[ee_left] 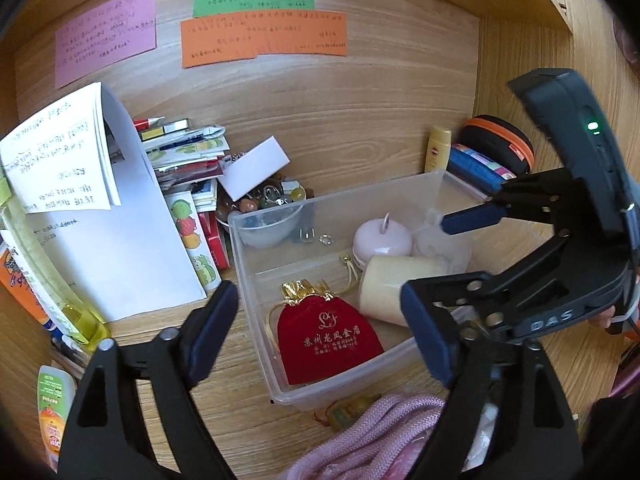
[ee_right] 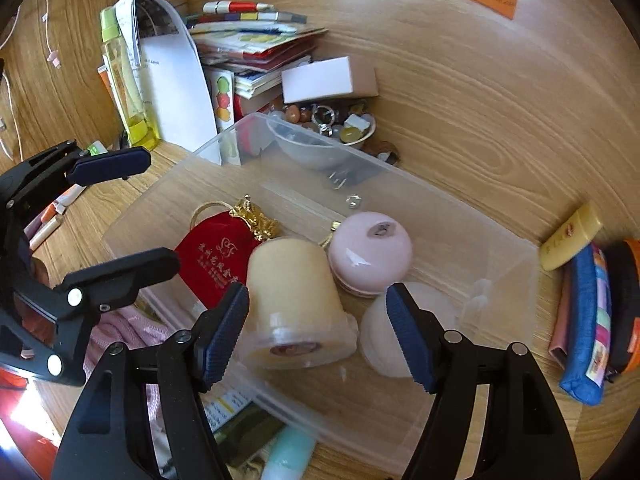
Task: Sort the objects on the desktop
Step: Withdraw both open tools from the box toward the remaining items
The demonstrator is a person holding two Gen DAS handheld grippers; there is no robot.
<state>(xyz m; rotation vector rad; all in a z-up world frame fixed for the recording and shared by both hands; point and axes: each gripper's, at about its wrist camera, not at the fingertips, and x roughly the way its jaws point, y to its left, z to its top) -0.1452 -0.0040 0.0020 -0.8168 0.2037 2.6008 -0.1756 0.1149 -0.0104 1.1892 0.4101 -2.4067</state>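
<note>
Already the clear plastic bin (ee_left: 256,256) holds several sorted pieces: a red velvet pouch (ee_left: 326,340) toward its near end, a cream tape roll (ee_right: 296,308) lying on its side mid-bin, a pink round case (ee_right: 370,252) behind the roll, a frosted white jar (ee_right: 384,332) beside the roll, and a small translucent bowl (ee_left: 270,230) in the far corner.

Left gripper (ee_left: 320,332): jaws wide apart over the bin's near end, nothing between them, released.

Right gripper (ee_right: 320,336): parted, hanging above the tape roll and white jar; its pads touch neither, so empty.

Left to do, by my reading: plenty still sits outside the bin on the surface. A dish of beads and rings (ee_right: 332,124) just behind the bin, a stack of booklets (ee_right: 256,52) beyond its far-left corner, a yellow tube (ee_right: 572,238) and a blue pencil case (ee_right: 588,328) to its right, a pink cord (ee_left: 360,440) in front of it. Roughly midway.
</note>
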